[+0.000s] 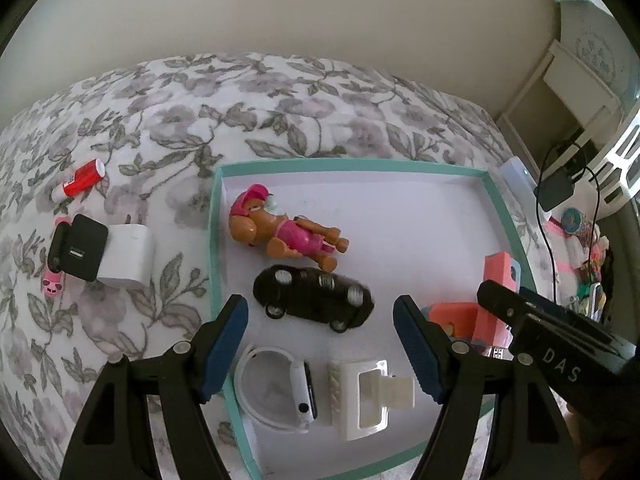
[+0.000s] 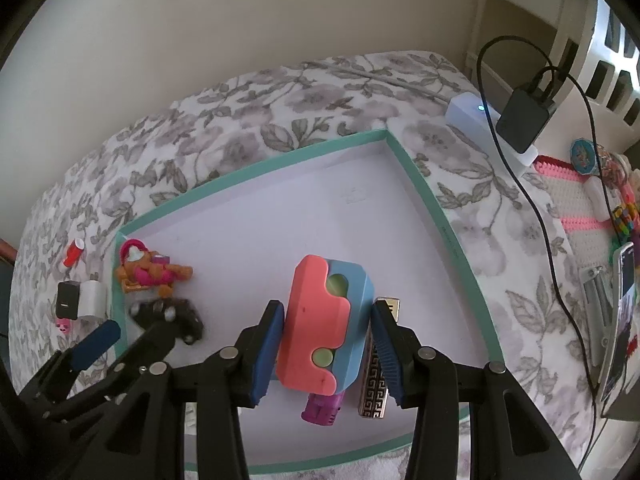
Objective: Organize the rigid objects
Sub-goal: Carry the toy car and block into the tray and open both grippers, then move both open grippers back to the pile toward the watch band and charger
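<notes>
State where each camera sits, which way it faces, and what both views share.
Left wrist: on the left gripper, looking steeply down into the teal tray; its open jaws and the right gripper's body show.
Right wrist: on the right gripper, looking down at the pink-and-blue block between its jaws; the left gripper shows.
Shared: tray, dog figure, black car, floral bedspread.

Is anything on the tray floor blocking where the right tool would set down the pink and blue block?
Yes. Under the block in the right tool lie a purple piece and a patterned bar on the tray.
</notes>
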### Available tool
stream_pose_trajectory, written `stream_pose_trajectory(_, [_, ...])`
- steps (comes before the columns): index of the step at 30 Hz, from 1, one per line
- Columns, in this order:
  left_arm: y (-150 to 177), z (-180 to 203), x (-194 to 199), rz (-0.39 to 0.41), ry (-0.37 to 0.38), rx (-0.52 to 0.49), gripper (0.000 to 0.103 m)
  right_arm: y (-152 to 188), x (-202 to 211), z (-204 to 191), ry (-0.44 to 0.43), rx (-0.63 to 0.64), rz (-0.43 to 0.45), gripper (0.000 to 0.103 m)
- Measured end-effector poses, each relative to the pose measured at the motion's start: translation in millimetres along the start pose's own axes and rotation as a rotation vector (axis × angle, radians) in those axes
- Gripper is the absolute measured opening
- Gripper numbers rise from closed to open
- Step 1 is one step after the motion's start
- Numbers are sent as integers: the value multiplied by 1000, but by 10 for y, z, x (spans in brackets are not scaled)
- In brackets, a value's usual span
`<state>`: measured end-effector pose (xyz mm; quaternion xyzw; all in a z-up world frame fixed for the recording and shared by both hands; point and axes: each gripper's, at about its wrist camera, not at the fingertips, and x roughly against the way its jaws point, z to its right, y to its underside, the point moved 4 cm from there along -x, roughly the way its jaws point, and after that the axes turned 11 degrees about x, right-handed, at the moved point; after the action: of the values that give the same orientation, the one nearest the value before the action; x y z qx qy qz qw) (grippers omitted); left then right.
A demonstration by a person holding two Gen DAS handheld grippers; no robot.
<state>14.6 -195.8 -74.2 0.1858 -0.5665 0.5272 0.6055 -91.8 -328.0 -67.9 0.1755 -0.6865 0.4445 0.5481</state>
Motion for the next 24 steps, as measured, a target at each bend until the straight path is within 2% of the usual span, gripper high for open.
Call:
stream_pose_trajectory(13, [-73, -204, 77, 6, -9, 85, 76, -8, -10, -49, -14, 10, 3, 50])
stream_pose_trajectory(15, [-92, -253, 108, 17, -19, 106, 76, -10, -11, -44, -9, 9, 3, 57])
stream_pose_trajectory(16, [-106, -284, 119, 21, -26, 118, 76, -10, -10, -41, -6, 7, 5, 65])
stream_pose_trajectory(19, [-143, -400, 157, 33, -46, 159, 76, -9, -11, -37, -13, -1, 7, 70])
stream_pose_trajectory(20, [-151, -431, 166, 36, -53, 169, 76, -8, -16, -39, -15, -3, 7, 76])
stream_pose_trajectory(22, [-168, -506, 185, 43, -69, 194, 76, -6, -27, -40, -12, -3, 5, 81])
stream_pose_trajectory(24, [-180, -598, 203, 52, -93, 225, 79, -8, -39, -51, -6, 3, 3, 83])
